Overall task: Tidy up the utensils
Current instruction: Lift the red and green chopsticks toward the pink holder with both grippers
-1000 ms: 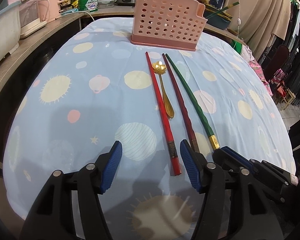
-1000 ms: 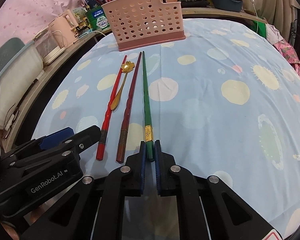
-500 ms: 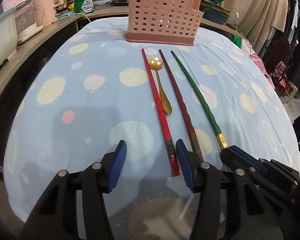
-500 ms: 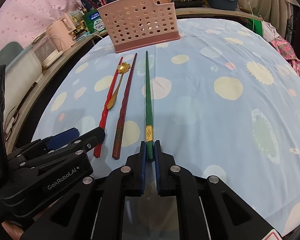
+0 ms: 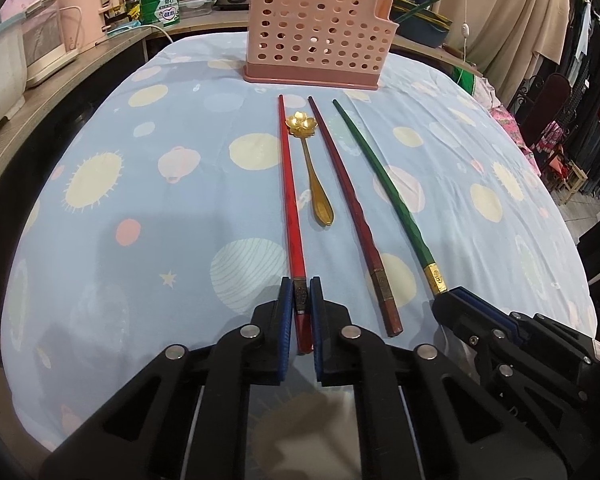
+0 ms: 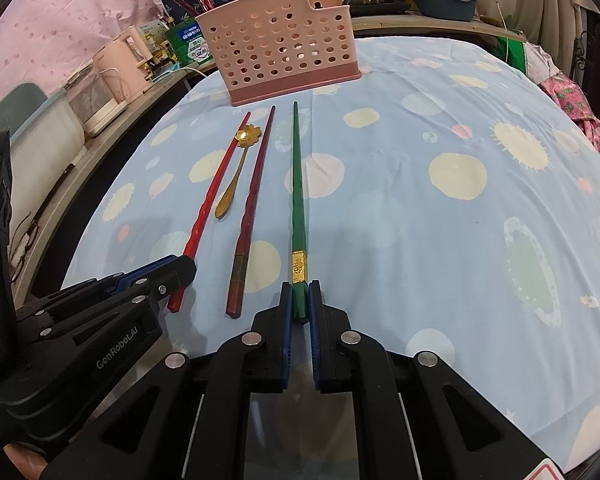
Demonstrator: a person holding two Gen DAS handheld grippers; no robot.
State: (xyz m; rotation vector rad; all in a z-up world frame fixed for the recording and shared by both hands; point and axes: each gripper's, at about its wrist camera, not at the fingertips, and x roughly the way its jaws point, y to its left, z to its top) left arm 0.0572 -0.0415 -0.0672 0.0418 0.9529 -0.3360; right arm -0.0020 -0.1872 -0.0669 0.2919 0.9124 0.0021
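A red chopstick (image 5: 288, 184), a gold flower-bowl spoon (image 5: 314, 176), a dark red chopstick (image 5: 348, 208) and a green chopstick (image 5: 384, 184) lie side by side on the blue patterned cloth, pointing at the pink perforated basket (image 5: 320, 32). My left gripper (image 5: 301, 286) is closing, and its blue pads press on the near end of the red chopstick. In the right wrist view my right gripper (image 6: 300, 286) is shut on the near end of the green chopstick (image 6: 298, 184), just behind its gold band. Both chopsticks still rest on the cloth.
A wooden counter (image 5: 60, 76) curves along the left with a pink kettle (image 5: 88, 12) and white appliances. Pots and bowls stand behind the basket. Clothes hang at the far right (image 5: 580, 80). The table edge (image 6: 560, 420) drops off near the right gripper.
The left gripper's jaws have gone from wide apart to shut on the red chopstick's near end. The right gripper has kept its hold on the green chopstick.
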